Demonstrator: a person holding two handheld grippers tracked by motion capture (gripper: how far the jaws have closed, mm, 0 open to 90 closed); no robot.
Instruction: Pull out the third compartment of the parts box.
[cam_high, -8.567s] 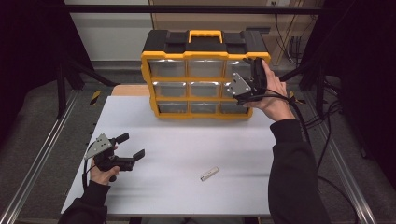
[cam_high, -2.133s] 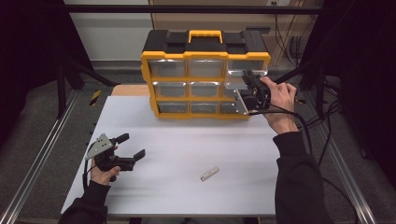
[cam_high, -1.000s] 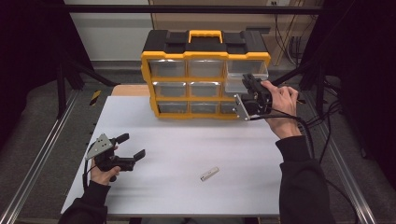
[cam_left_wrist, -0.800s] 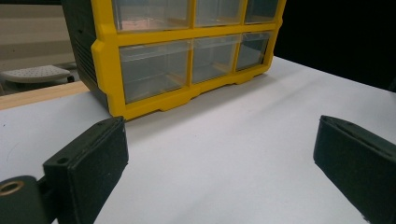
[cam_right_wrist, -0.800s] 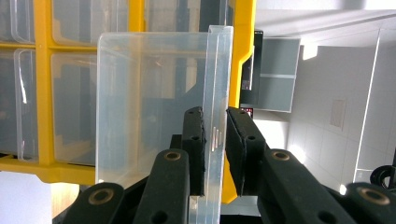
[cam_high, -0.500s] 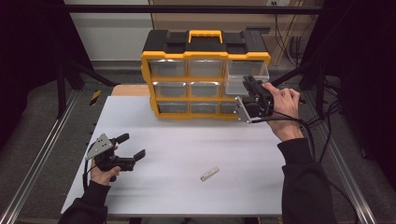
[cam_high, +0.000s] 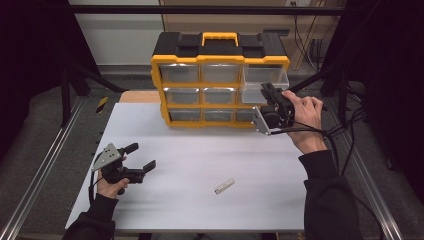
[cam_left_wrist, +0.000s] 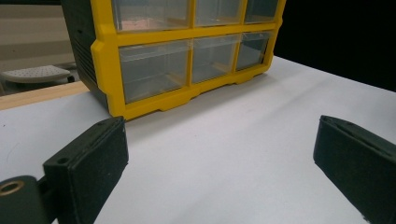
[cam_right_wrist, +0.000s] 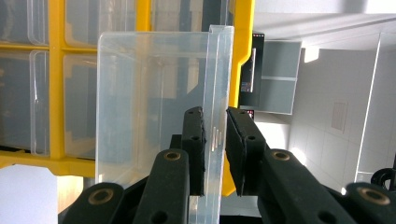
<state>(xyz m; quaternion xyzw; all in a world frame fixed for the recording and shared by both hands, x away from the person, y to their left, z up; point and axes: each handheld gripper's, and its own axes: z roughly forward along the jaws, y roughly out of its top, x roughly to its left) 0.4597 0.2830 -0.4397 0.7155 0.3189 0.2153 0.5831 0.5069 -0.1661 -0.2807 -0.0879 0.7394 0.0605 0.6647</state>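
Clear drawer (cam_right_wrist: 154, 112) in right hand-held gripper (cam_right_wrist: 215, 135), unlabelled

No readable text anywhere, honestly. Checked the yellow and black organizer (cam_high: 220, 80) and its clear drawers (cam_left_wrist: 154, 67): no brand, no labels, no numbers. Same for the small pale piece (cam_high: 224, 186) lying near on the white table (cam_high: 200, 160): too tiny to show any markings.

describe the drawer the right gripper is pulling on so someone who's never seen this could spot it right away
Find the yellow and black plastic organizer cabinet at the table's far edge. Its top row holds three clear plastic drawers; take the right one. It alone juts out from the frame, with the right gripper clamped on its front lip.
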